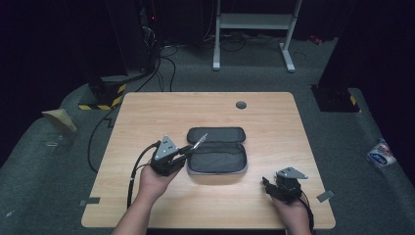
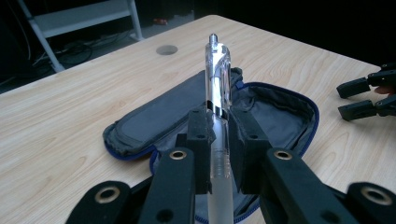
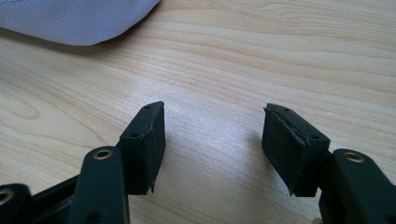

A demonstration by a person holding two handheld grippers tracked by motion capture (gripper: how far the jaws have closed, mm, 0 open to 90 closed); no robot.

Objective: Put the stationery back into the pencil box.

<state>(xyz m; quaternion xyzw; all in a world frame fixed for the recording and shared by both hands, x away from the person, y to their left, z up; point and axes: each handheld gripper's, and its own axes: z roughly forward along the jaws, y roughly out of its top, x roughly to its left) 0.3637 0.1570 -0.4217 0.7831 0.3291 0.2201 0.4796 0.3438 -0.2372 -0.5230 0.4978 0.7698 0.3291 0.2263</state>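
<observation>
- Currently I have my left gripper (image 2: pixel 220 140) clamped on a clear pen (image 2: pixel 218 88); both pads press its barrel, and the pen stands up out of the jaws with its metal tip uppermost in the left gripper view.
- From the high view, I note the left gripper (image 1: pixel 188 148) sits at the left edge of the open pencil case (image 1: pixel 217 149), with the pen (image 1: pixel 199 142) held above the case's left end.
- I find the pencil case lying unzipped and spread flat near the middle of the wooden table (image 1: pixel 147 112), dark lining up.
- My right gripper (image 3: pixel 212 140) has its jaws apart with nothing between them, only bare table below.
- I record the right gripper (image 1: pixel 268 185) near the table's front right, well apart from the case.
</observation>
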